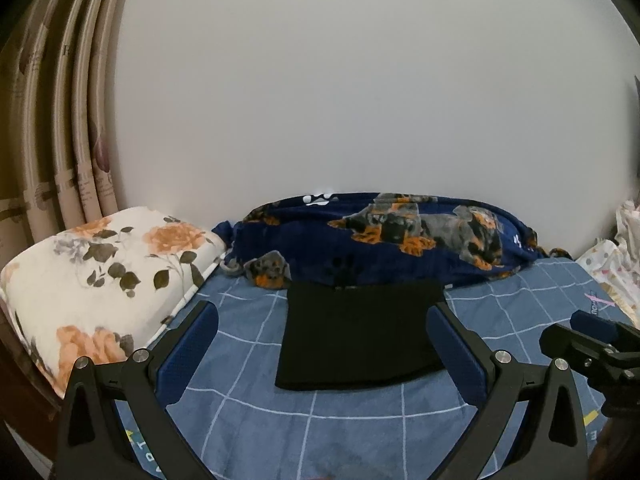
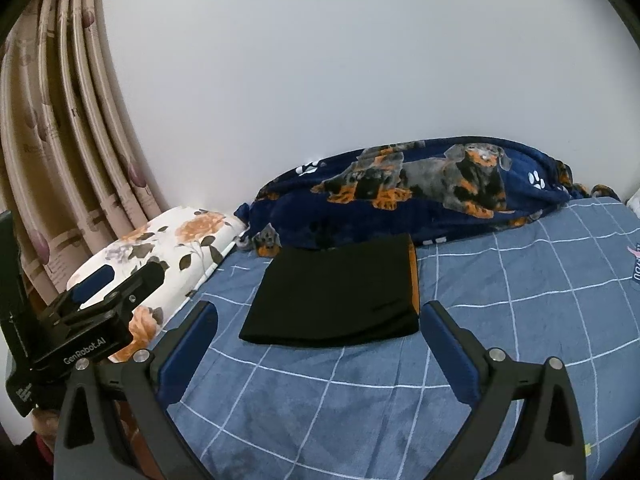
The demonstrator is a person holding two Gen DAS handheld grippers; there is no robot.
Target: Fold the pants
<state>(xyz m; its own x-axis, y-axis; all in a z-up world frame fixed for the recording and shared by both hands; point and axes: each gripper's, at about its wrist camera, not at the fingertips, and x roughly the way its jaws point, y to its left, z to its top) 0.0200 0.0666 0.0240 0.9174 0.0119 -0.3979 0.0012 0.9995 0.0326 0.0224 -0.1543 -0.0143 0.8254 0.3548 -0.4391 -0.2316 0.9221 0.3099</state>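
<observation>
1. Wall (image 1: 360,100): plain and pale, filling the upper half of both views; no obstacle there.
2. Bed sheet (image 1: 340,432): blue with a white grid, flat and bare in front of and to the right of the garment; plenty of open room there for either tool to move.
3. Curtain (image 2: 60,140): hanging in folds at the far left, well apart from the work.
4. Blanket (image 2: 440,192): dark blue with a dog print, bunched along the wall; touching or just overlapping the garment's far edge, so little room behind.
5. Pillow (image 1: 100,280): floral, raised at the left, near the garment's left side but apart from it; the tighter flank.
6. Pants (image 2: 336,296): black, lying mid-bed as a compact rectangle, thick rounded fold at the near edge, orange trim along the right edge. Judged as already folded, with the task at or near its end; at most a last smoothing or squaring of edges left, calling for a light press rather than a grasp.
7. Left gripper (image 1: 322,314): fingers spread wide apart, holding nothing, hovering short of the near edge with the garment framed between them.
8. Right gripper (image 2: 320,314): fingers likewise wide apart and empty, just short of the near edge; seen from the left view as a dark body at the right margin, clear of the cloth.
</observation>
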